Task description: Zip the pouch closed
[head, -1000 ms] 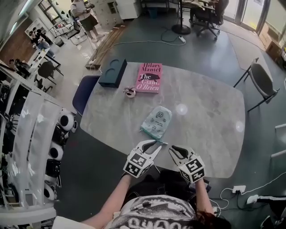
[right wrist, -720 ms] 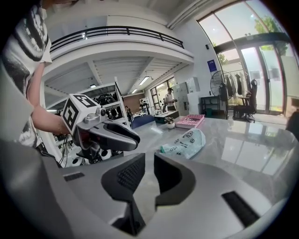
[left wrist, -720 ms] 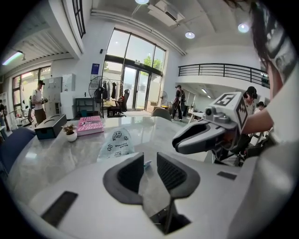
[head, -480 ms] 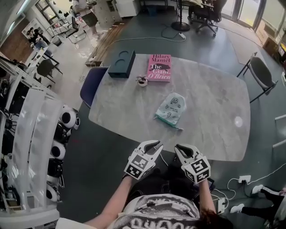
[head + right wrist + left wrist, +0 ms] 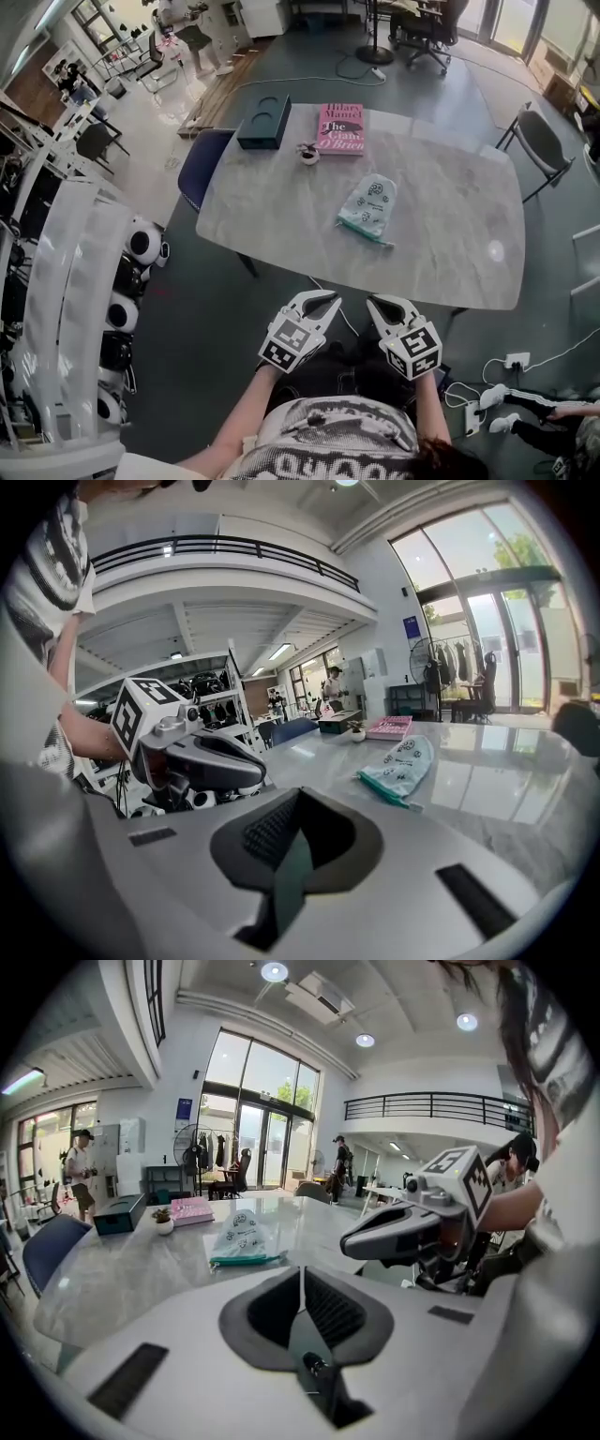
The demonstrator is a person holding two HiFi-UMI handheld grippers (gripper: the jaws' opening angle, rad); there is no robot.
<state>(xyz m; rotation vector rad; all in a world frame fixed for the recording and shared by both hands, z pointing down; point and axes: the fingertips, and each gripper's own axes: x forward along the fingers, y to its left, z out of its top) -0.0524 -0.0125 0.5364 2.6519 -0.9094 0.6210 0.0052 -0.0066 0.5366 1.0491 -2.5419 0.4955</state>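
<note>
The pale green printed pouch (image 5: pixel 368 207) lies flat on the marble table (image 5: pixel 441 253), its teal zipper edge facing me; it also shows as the pouch (image 5: pixel 242 1238) and the pouch (image 5: pixel 401 764) in the gripper views. Both grippers hang in front of my body, well short of the table's near edge and far from the pouch. My left gripper (image 5: pixel 328 300) is shut with nothing in it, its pads meeting in a thin line (image 5: pixel 301 1279). My right gripper (image 5: pixel 375 305) is shut and holds nothing as well (image 5: pixel 295 803).
At the table's far end lie a pink book (image 5: pixel 340 127), a dark box (image 5: pixel 263 122) and a small potted plant (image 5: pixel 309 154). A blue chair (image 5: pixel 202 169) stands at the left, a grey chair (image 5: pixel 544 159) at the right. Cables and a power strip (image 5: pixel 511 361) lie on the floor.
Both grippers and my view have drawn back from the table, which now lies farther away. The right jaws have closed. The pouch has not moved on the table.
</note>
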